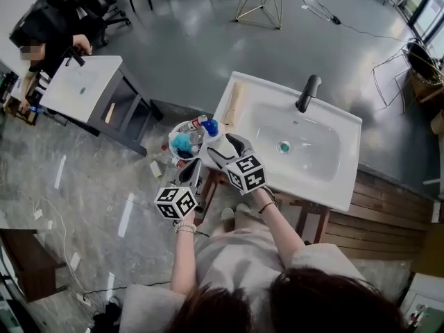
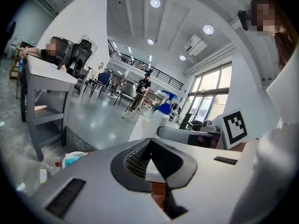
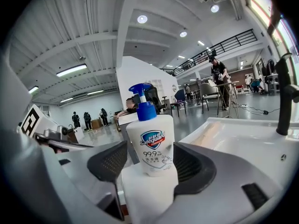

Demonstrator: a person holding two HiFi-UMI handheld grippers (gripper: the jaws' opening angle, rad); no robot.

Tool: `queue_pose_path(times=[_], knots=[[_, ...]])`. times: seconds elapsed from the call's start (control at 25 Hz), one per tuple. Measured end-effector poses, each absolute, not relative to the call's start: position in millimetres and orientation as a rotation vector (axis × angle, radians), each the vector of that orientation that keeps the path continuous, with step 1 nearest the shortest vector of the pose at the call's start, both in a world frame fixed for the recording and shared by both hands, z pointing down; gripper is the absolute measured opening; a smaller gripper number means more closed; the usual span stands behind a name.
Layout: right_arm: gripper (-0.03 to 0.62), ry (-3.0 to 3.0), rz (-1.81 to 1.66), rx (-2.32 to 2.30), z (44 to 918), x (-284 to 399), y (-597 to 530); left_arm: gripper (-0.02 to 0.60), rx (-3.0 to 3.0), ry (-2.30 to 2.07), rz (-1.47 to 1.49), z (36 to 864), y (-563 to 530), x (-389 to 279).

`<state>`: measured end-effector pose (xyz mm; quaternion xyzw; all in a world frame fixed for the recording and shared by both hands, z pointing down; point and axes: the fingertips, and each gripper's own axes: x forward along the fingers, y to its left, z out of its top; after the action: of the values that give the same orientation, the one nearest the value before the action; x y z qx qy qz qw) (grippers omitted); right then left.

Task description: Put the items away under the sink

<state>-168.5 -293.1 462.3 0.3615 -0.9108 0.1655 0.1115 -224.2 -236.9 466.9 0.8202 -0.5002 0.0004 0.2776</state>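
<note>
A white hand-soap bottle (image 3: 150, 141) with a blue pump stands upright on the near left corner of the white sink counter (image 1: 305, 179). In the head view the bottle (image 1: 210, 127) is at that corner, just above the floor basket. My right gripper (image 3: 149, 162) is open, its jaws standing either side of the bottle's lower body with a gap on the left. From above, the right gripper (image 1: 220, 146) reaches in from the counter's front. My left gripper (image 1: 192, 171) hangs lower, left of the counter's front edge, shut and empty. Its own view shows the left gripper (image 2: 149, 143) with its tips together.
A round white basket (image 1: 173, 132) with several bottles and a blue item sits on the floor left of the sink. A black faucet (image 1: 308, 92) rises behind the basin. A wooden board (image 1: 232, 103) lies on the counter's left. A second white vanity (image 1: 80, 85) stands far left, a person beside it.
</note>
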Motion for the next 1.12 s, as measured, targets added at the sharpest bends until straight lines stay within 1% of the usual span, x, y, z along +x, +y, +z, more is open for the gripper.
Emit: queue_pose_path(times=[0.16, 0.56, 1.12], knots=[[0.324, -2.661, 0.478, 1.066, 466, -172, -300, 0.002, 2.184, -1.355, 0.001, 470, -238, -226], [0.356, -2.659, 0.457, 1.087, 469, -183, -312, 0.002, 2.18, -1.371, 0.031, 471, -242, -230], [0.376, -2.661, 0.443, 1.134, 474, -194, -322, 0.002, 2.179, -1.374, 0.089, 473, -240, -235]])
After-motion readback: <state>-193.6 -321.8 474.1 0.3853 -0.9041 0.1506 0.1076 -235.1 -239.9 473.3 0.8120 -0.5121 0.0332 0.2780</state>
